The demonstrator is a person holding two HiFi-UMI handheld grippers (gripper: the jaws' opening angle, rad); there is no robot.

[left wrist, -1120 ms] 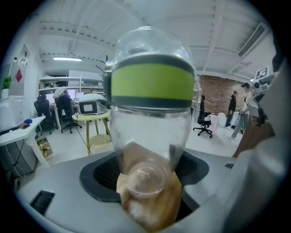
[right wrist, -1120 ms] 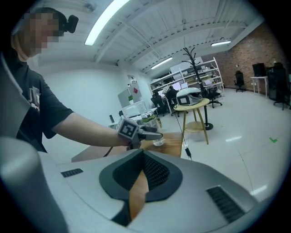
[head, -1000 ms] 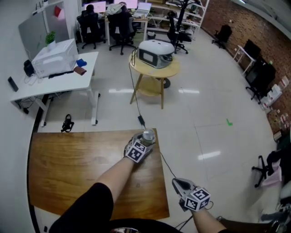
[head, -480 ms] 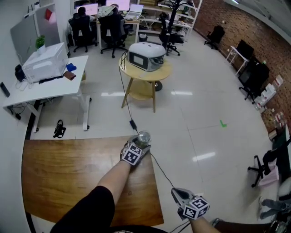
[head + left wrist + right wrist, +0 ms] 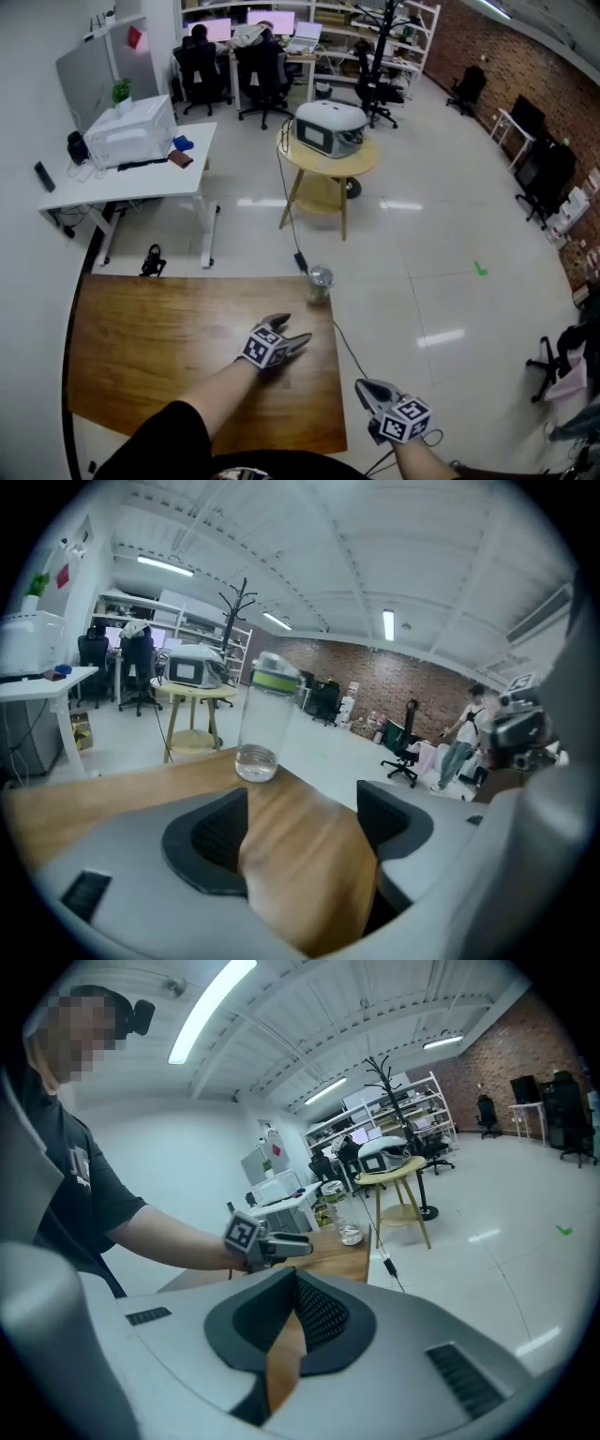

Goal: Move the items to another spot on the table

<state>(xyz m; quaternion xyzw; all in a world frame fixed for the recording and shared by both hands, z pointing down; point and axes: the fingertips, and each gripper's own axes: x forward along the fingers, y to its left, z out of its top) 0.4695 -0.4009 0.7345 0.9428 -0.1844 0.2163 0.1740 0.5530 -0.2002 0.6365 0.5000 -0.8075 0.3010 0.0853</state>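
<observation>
A clear bottle [image 5: 320,284] with a green-banded lid stands upright at the far right corner of the wooden table [image 5: 141,347]. My left gripper [image 5: 292,330] is over the table a hand's length short of it. Its jaws have just been opening and stand wide with nothing between them. In the left gripper view the bottle [image 5: 265,719] is ahead of the open left gripper [image 5: 302,817], well apart from it. My right gripper [image 5: 363,385] hangs just off the table's right edge, jaws together and empty. The right gripper view shows the bottle [image 5: 349,1222] and the left gripper [image 5: 281,1243].
A black cable [image 5: 349,352] runs off the table's right edge to the floor. Beyond stand a round side table [image 5: 328,159] with a white appliance, a white desk [image 5: 131,173] with a printer, and office chairs with people at the back.
The left gripper has let go of the bottle and pulled back toward me, jaws wider. The bottle stays at the far right corner. The right gripper has barely moved.
</observation>
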